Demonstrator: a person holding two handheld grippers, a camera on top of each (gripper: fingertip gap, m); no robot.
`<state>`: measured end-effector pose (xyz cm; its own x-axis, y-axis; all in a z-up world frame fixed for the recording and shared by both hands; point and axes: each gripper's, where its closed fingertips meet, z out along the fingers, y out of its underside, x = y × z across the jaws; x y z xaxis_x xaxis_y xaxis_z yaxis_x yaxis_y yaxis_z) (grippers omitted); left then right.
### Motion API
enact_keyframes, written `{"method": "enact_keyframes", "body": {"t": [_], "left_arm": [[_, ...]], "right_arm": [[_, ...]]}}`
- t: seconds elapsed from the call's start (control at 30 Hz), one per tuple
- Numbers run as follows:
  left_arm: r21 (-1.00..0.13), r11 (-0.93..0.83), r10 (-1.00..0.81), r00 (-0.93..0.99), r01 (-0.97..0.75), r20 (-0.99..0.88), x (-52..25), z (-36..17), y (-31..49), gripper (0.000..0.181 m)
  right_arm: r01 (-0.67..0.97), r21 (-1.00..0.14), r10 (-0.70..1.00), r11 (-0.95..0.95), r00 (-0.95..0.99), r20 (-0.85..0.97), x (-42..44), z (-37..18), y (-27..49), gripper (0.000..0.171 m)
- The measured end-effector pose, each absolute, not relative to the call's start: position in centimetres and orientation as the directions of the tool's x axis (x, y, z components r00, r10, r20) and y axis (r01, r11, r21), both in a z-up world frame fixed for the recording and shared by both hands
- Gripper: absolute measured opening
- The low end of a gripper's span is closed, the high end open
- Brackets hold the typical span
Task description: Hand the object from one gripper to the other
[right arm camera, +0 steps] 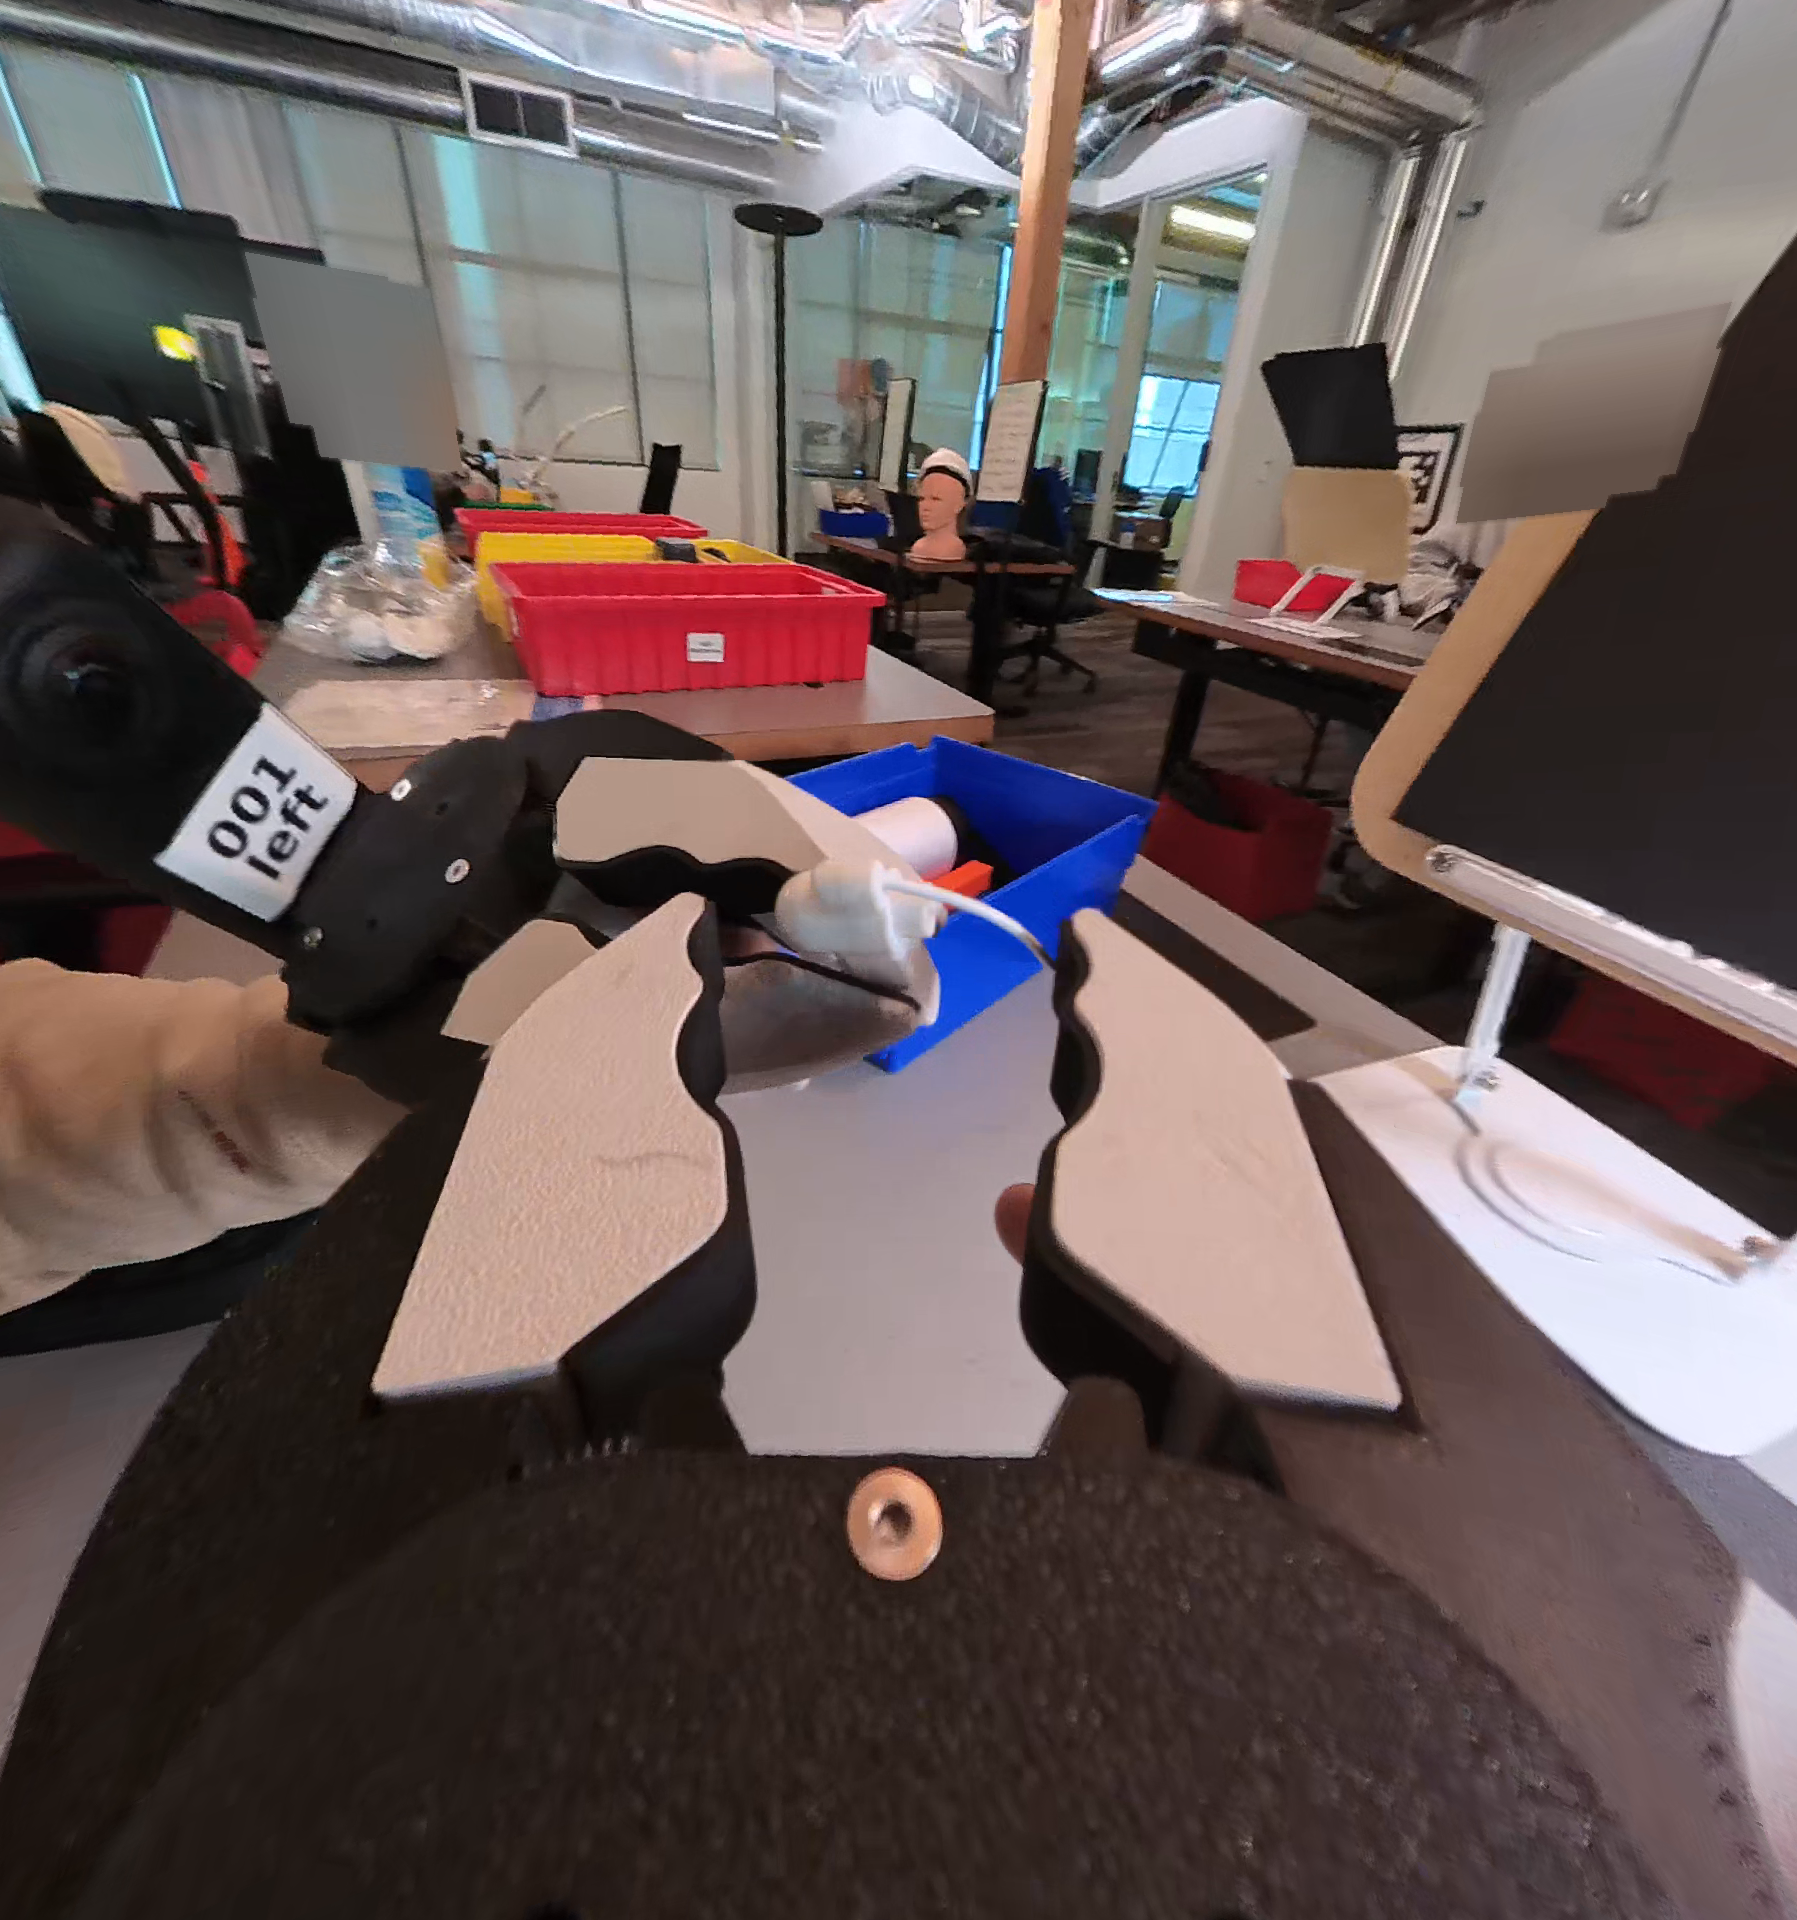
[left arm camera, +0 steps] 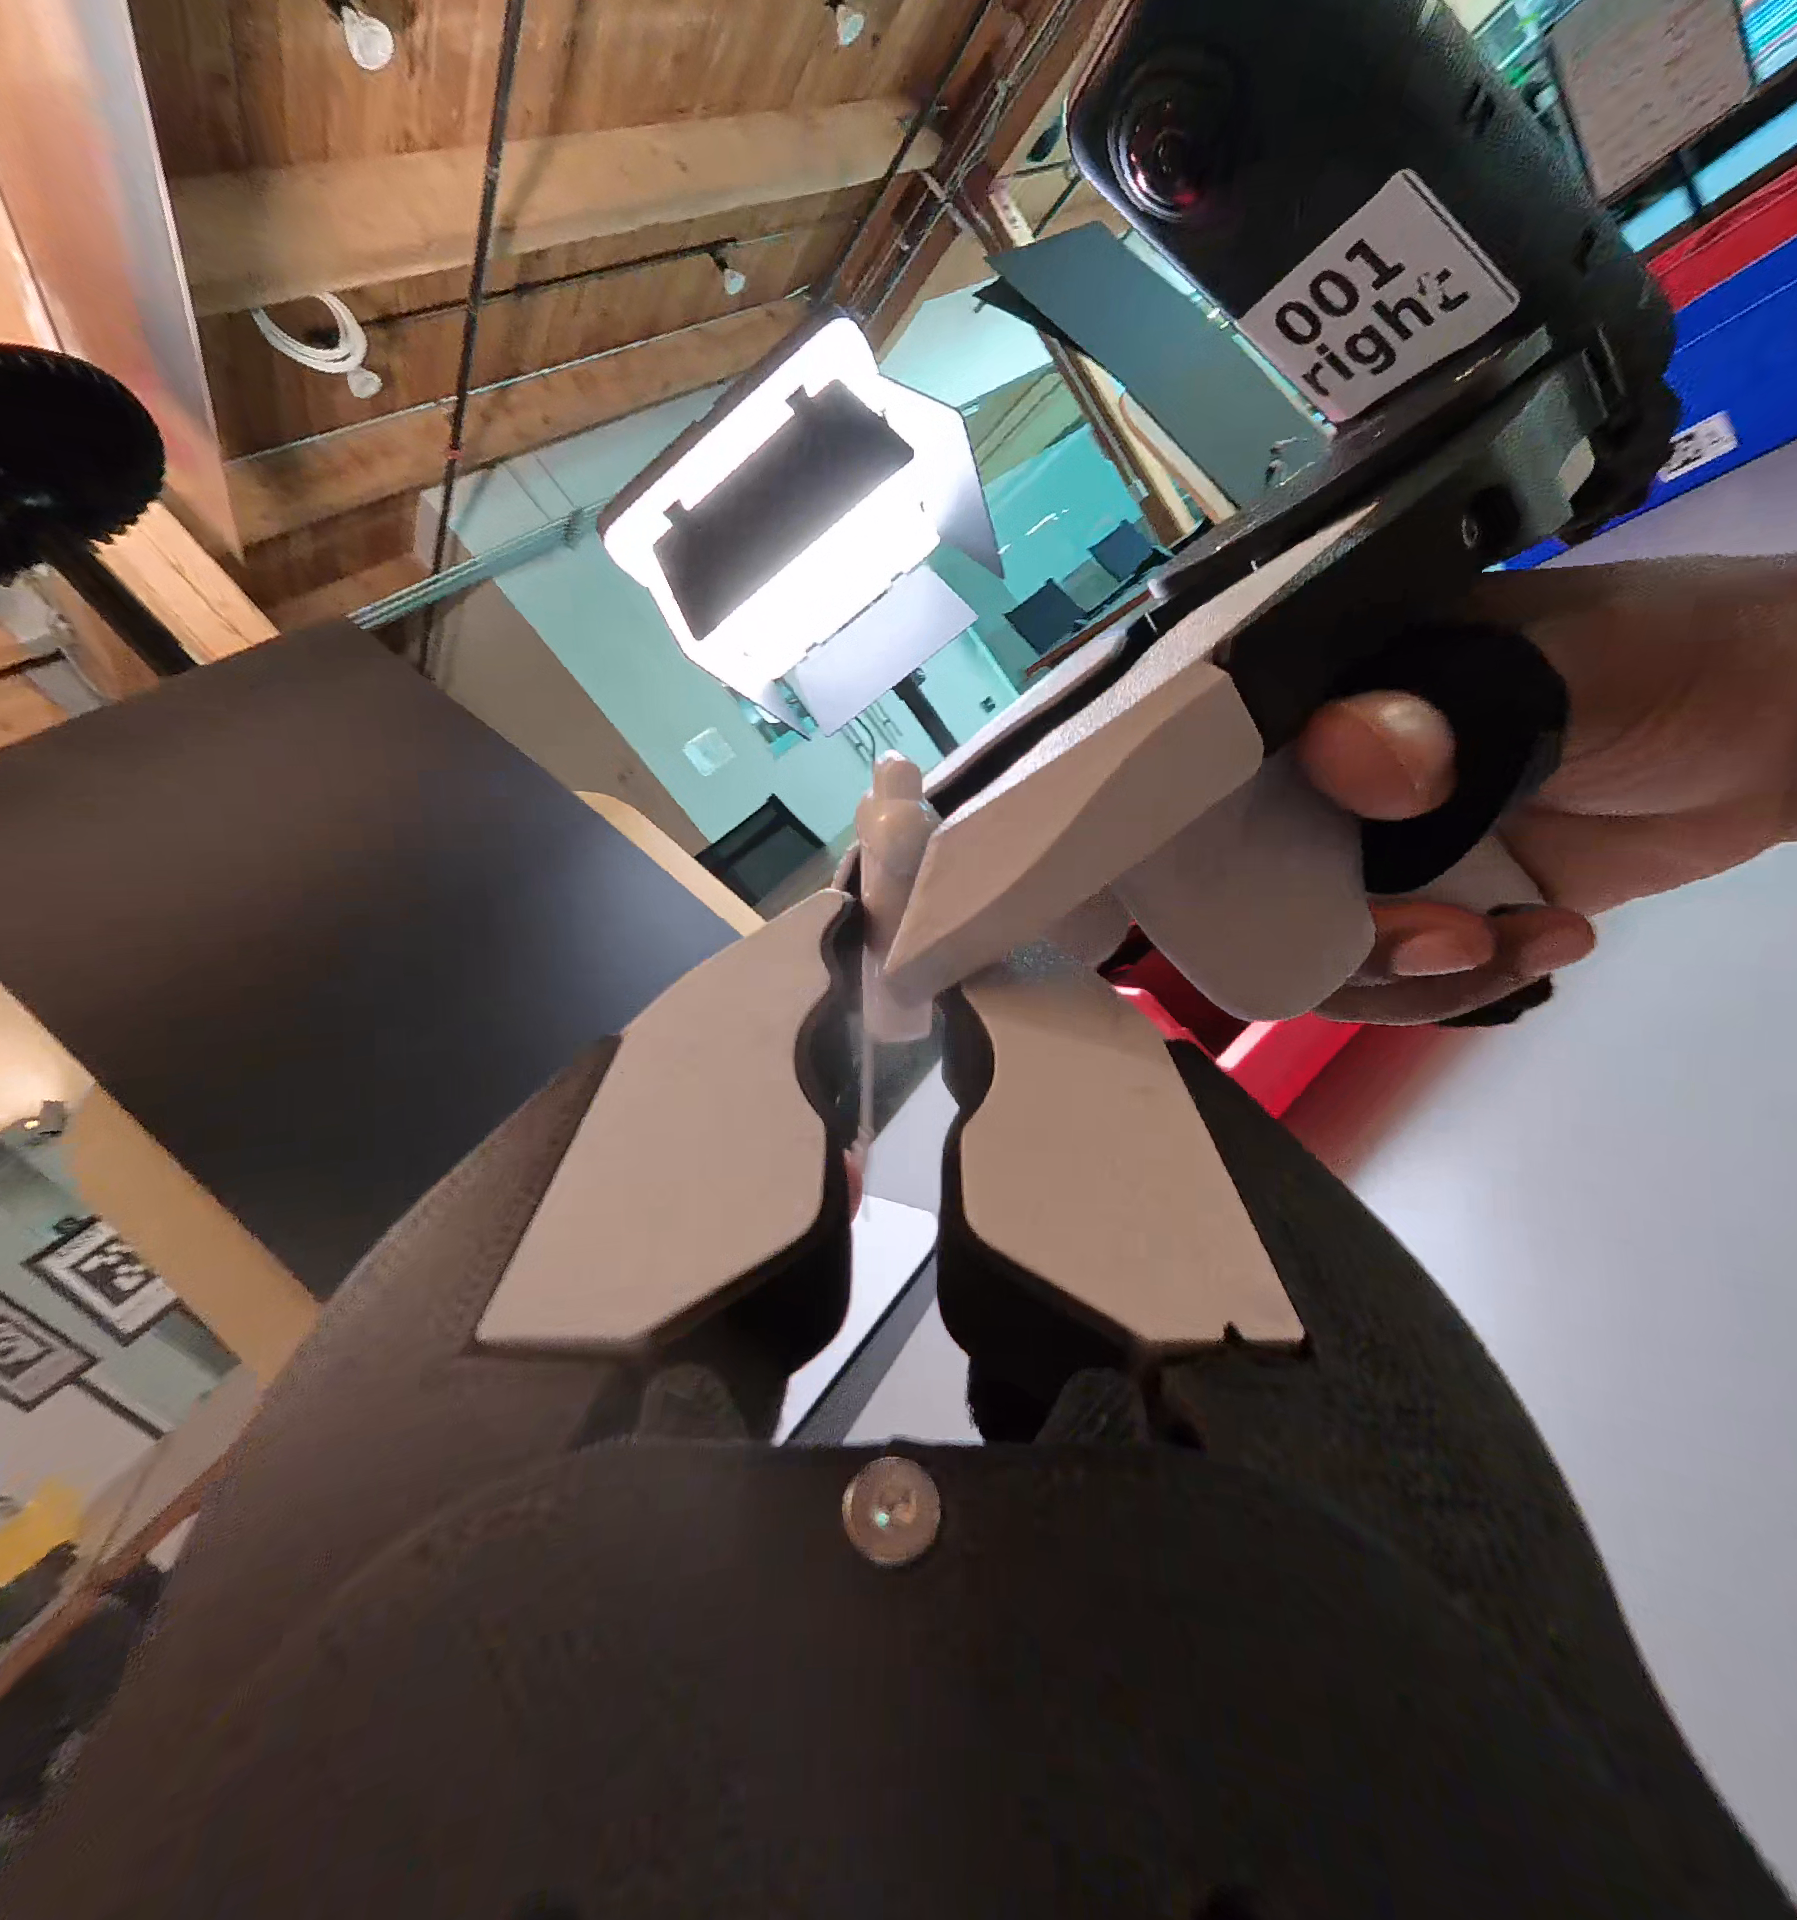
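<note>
Gripper before blue bin, perhaps touching

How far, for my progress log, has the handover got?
Done: the left gripper is shut on the small white wired object and presents it to the other gripper. In hand: the right gripper is open, with the object at about its fingertips and not yet gripped. Left to do: the right closes on it, then the left lets go.
</note>
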<state>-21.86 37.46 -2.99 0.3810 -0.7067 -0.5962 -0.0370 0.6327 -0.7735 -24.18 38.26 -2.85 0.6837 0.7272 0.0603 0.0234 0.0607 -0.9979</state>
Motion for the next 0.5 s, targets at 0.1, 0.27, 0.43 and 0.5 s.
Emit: {"method": "enact_keyframes", "body": {"t": [0.1,0.27,0.43,0.5], "left_arm": [[-0.736,0.674,-0.645,0.43,-0.07,-0.632,-22.0,-3.0,37.9,0.012],[-0.764,0.635,-0.683,0.382,-0.11,-0.623,-21.7,-4.1,38.6,0.023],[-0.917,0.398,-0.875,0.302,0.008,-0.378,-22.9,-3.6,40.2,0.045],[-0.943,0.328,-0.899,0.322,0.049,-0.296,-24.1,-2.8,41.7,0.044]], "right_arm": [[-0.008,-0.999,0.748,0.031,0.663,0.018,-24.6,-3.1,38.1,0.049],[0.092,-0.99,0.68,0.109,0.72,0.142,-24.0,-3.3,38.7,0.033],[-0.041,-0.988,0.634,0.15,0.77,0.065,-18.3,0.3,38.7,0.03],[-0.213,-0.963,0.685,0.167,0.728,-0.042,-15.1,3.0,37.4,0.03]]}}
